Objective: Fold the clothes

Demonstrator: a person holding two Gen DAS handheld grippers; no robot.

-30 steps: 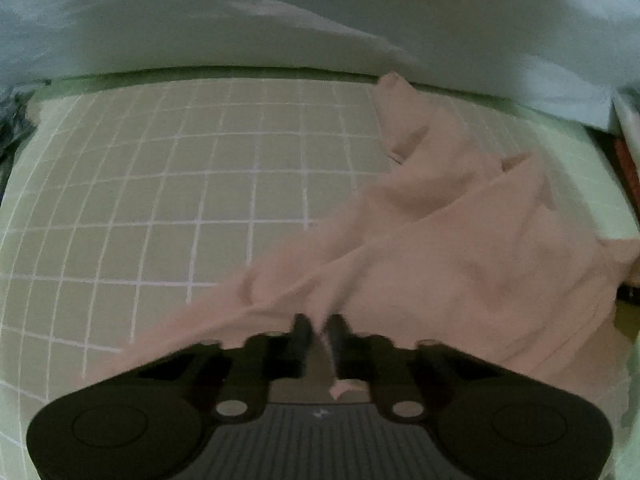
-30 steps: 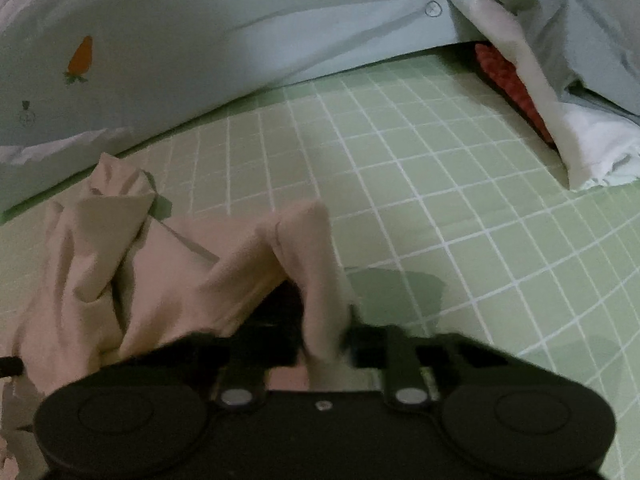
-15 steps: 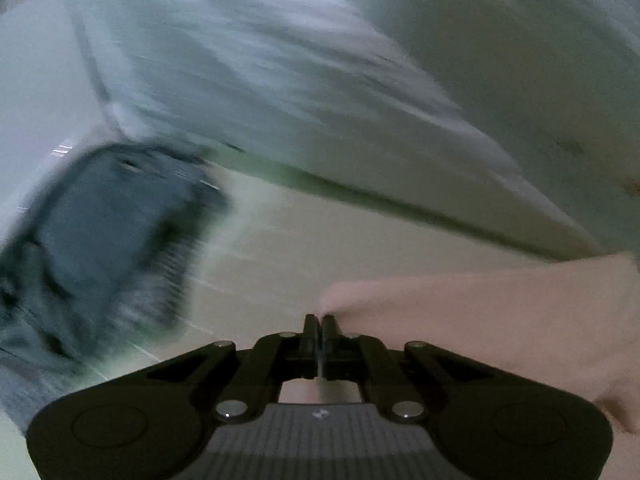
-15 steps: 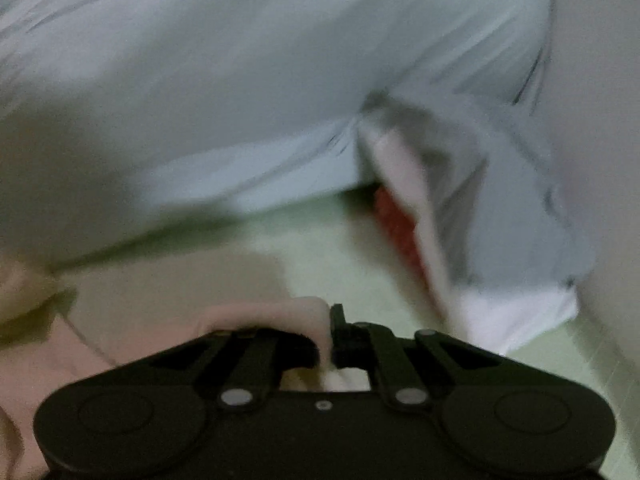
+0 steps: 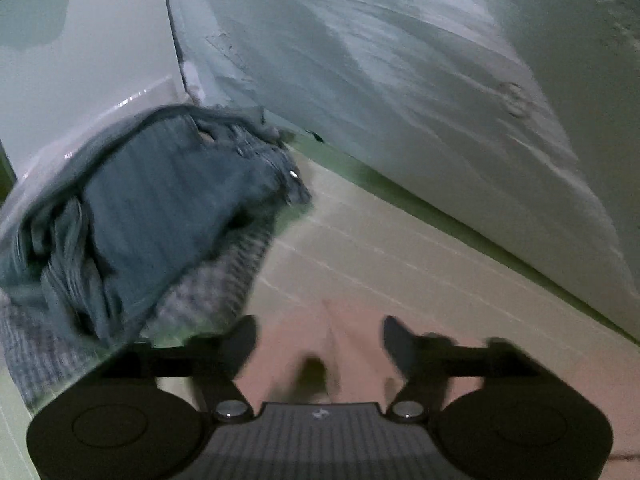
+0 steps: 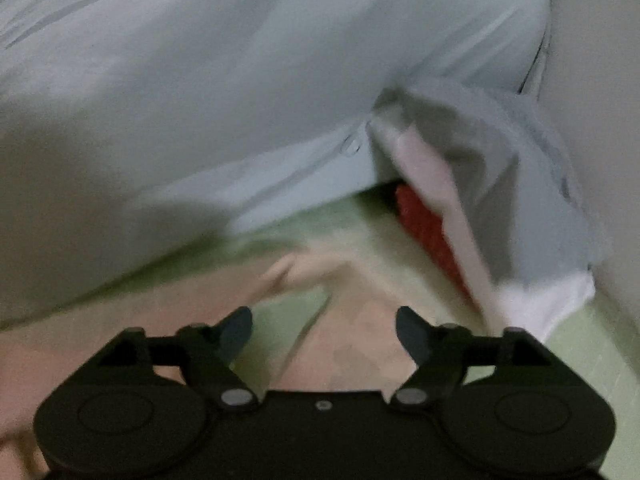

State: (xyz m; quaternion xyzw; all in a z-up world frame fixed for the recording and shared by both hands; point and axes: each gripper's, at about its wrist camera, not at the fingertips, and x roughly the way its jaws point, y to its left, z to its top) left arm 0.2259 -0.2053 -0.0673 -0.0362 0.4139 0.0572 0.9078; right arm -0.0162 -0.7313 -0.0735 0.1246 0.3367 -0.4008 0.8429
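Your left gripper (image 5: pixel 320 340) and right gripper (image 6: pixel 324 330) have just sprung wide, releasing the pink garment (image 5: pixel 352 344), which lies soft and limp beneath the parted jaws on the green gridded mat (image 5: pixel 400 248). One fold looks laid, though smoothing likely remains. Beyond, rumpled blue-grey clothes (image 5: pixel 160 208) and pale bedding (image 6: pixel 240 80) wait.
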